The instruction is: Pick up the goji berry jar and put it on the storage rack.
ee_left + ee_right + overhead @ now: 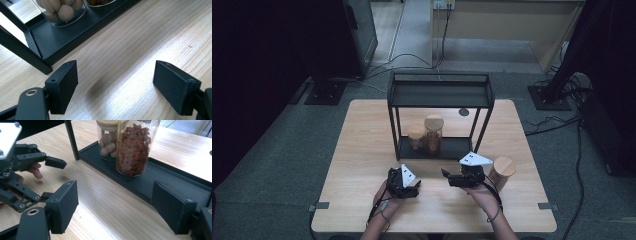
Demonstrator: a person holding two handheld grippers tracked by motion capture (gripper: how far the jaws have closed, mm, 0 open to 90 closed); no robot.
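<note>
Standing at the middle of the desk (362,145), the black rack (439,95) holds two jars. A third jar (501,172) stands near the desk's right edge, just beside the right gripper (446,175). Both grippers, the left gripper (416,186) too, are spread, pinching nothing.

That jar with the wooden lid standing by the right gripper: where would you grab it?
Probably the jar at mid-body, below its wooden lid. It stands upright on the table, so the right gripper could come level from the side, open jaws straddling its round wall.

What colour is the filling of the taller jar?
Reddish-brown, seen best in the right gripper view: taller jar.
</note>
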